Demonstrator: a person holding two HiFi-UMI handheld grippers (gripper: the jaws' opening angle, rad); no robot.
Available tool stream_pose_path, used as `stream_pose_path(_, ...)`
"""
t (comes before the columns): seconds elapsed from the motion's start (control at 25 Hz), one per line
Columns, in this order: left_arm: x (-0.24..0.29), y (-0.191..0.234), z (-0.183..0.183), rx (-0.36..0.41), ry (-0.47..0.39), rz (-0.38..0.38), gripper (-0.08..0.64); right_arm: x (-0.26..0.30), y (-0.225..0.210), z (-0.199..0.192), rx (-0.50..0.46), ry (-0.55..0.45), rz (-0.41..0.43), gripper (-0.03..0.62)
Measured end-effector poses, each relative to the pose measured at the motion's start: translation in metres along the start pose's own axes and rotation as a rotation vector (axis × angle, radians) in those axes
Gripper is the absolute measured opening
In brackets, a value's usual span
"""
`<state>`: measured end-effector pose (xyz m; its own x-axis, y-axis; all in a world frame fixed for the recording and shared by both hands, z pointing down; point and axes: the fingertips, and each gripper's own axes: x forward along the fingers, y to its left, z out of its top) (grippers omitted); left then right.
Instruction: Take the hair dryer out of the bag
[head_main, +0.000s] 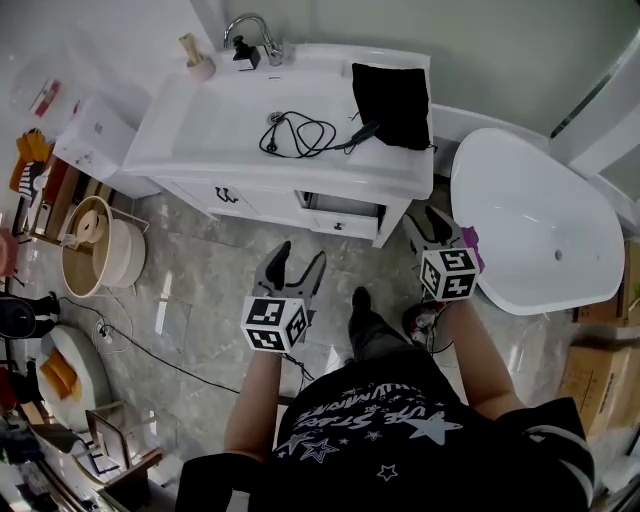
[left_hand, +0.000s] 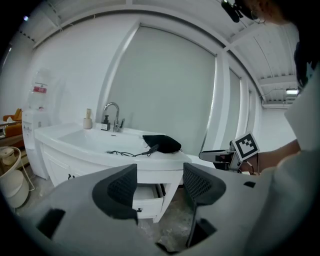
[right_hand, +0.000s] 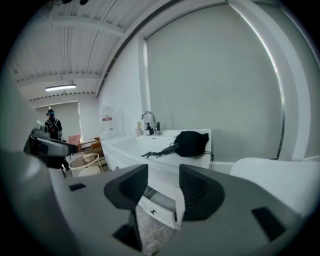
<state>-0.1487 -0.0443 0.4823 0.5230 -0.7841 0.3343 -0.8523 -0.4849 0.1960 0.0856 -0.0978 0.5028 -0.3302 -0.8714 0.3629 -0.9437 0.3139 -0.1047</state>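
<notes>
Lying on counter (head_main: 300, 165), hair dryer (head_main: 362, 133) far from L tool (head_main: 302, 252), R tool (head_main: 422, 215); both wide.

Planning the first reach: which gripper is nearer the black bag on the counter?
Right. The right gripper is in front of the counter almost in line with the black bag; the left gripper is farther off, before the cabinet's middle.

Bright, diffuse light fills the white room; shadows are faint and soft. A ceiling strip light (right_hand: 60, 87) glows in the right gripper view. The glossy floor (head_main: 200, 290) carries a pale sheen. The black bag (head_main: 392, 103) shows little detail. Both gripper views bulge heavily, with dark vignetted corners.
</notes>
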Motion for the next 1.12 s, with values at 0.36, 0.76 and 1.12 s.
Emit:
stream_pose_path(0.36, 0.073, 0.011, 0.038, 0.008, 0.025, -0.041, 0.311, 0.050, -0.053, 0.037, 0.021, -0.014, -0.056, 0.196)
stream_pose_path(0.76, 0.135, 0.004, 0.076, 0.059, 0.041, -0.067, 0.331, 0.082, -0.103, 0.048, 0.037, -0.008, -0.076, 0.189)
stream_pose_path(1.12, 0.169, 0.002, 0.084, 0.087, 0.084, -0.084, 0.351, 0.105, -0.127, 0.039, 0.022, 0.057, -0.072, 0.170)
